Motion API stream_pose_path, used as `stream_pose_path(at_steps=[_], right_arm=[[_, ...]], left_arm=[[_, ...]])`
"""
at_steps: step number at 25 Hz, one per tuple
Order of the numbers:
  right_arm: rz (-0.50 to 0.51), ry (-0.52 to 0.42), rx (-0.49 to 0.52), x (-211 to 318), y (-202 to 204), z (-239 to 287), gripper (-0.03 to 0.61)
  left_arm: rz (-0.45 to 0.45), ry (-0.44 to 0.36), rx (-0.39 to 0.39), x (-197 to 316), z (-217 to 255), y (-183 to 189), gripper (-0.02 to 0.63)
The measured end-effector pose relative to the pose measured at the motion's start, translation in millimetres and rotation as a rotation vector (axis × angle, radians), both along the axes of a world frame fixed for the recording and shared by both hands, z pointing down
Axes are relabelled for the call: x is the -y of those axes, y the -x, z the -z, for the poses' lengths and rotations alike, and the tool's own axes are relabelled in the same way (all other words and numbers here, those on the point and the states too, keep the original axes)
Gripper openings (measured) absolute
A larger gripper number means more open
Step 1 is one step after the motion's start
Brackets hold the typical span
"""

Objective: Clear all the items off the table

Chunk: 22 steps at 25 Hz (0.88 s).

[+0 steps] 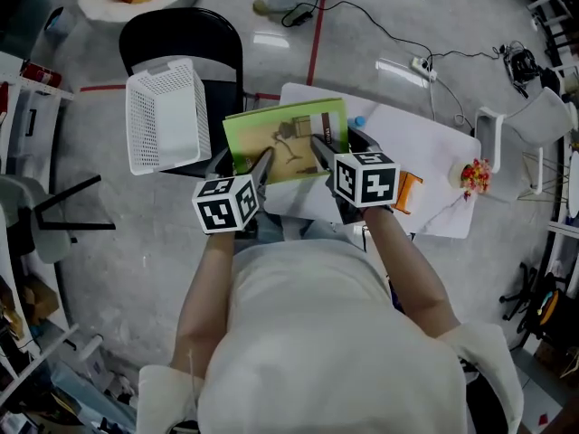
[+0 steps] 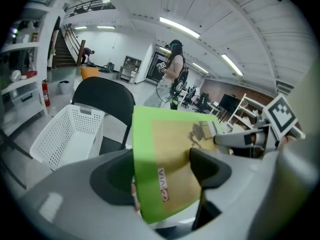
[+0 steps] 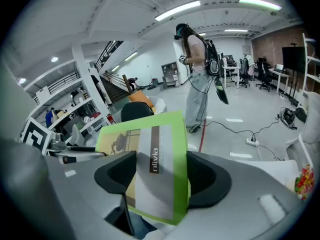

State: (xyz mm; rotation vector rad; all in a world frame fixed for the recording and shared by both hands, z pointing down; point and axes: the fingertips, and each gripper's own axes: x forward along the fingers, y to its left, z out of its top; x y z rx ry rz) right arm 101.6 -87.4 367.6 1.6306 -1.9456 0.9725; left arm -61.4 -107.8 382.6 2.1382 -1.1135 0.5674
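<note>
1. Holding the book aloft at the left edge of the table, partly over the far-left corner, partly over the gap toward the chair.
2. Left gripper: clamped on the book's near-left part, one pad on the cover, the other behind it.
3. Right gripper: clamped the same way on the near-right part, with the grey title band between the jaws.
4. Two grips rather than one, most likely to stop a wide, thin book from sagging or swinging off a single corner. Both on the near edge, so as to keep the cover roughly level and the far edge leading.
5. Basket on the chair seat, just beside the table's left edge, mouth turned up. Judged to be the drop point, set close to keep each carry short.
6. Left on the table: an orange thing at the near edge, a bright bundle near the right edge, and a blue cap at the far edge just beside the book. So the clearing is judged not yet done.
7. Next, by judgement: over the basket, then both grips freed together. Risk of a swing if freed unevenly, or of catching on the rim unless tilted in.
</note>
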Motion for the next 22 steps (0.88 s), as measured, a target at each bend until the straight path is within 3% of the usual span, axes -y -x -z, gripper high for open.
stream_pose_path(at_steps=[22], right_arm=[[0.175,0.027,0.02,83,179,-8,0.302]], left_arm=[[0.178,0.025,0.023,55,-5,181,0.342]])
